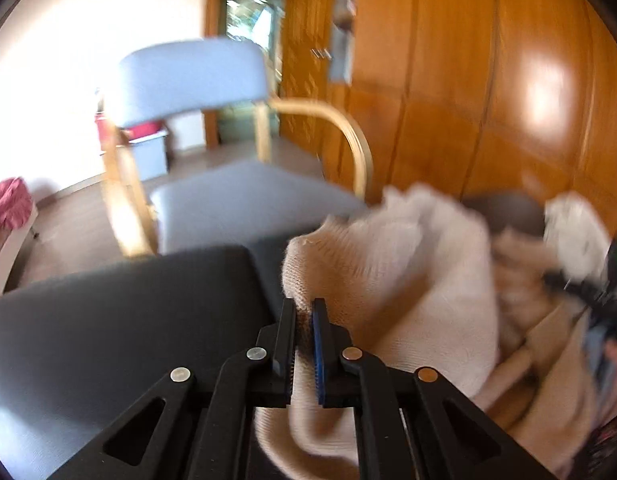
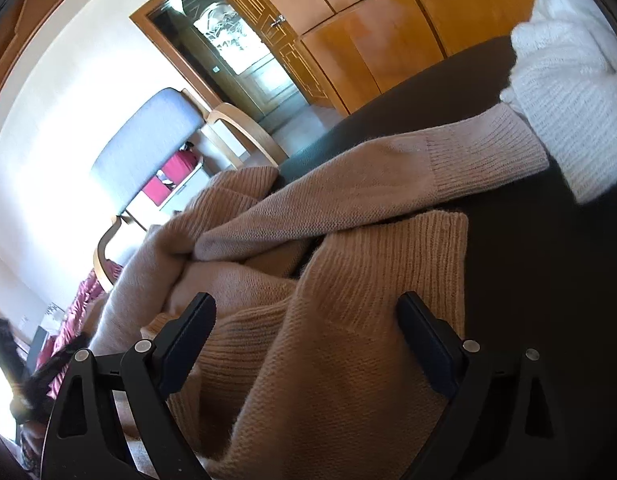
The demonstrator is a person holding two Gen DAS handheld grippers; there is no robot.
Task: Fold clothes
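A beige knit sweater (image 1: 408, 280) lies bunched on a dark table (image 1: 108, 312). My left gripper (image 1: 305, 308) is shut on a fold of the sweater's edge and holds it raised above the table; the view is blurred. In the right wrist view the sweater (image 2: 328, 340) fills the middle, with one ribbed sleeve (image 2: 448, 164) stretched toward the far right. My right gripper (image 2: 308, 312) is open, its fingers either side of the ribbed body of the sweater, just above it. A white knit garment (image 2: 564, 80) lies at the sleeve's cuff; it also shows in the left wrist view (image 1: 576, 232).
A blue-cushioned wooden armchair (image 1: 196, 120) stands beyond the table's far edge. Wooden wardrobe panels (image 1: 488, 80) line the back. A glass-panelled door (image 2: 236, 52) is behind the chair. Pink cloth (image 1: 8, 204) lies at the left. The dark table (image 2: 548, 280) extends right of the sweater.
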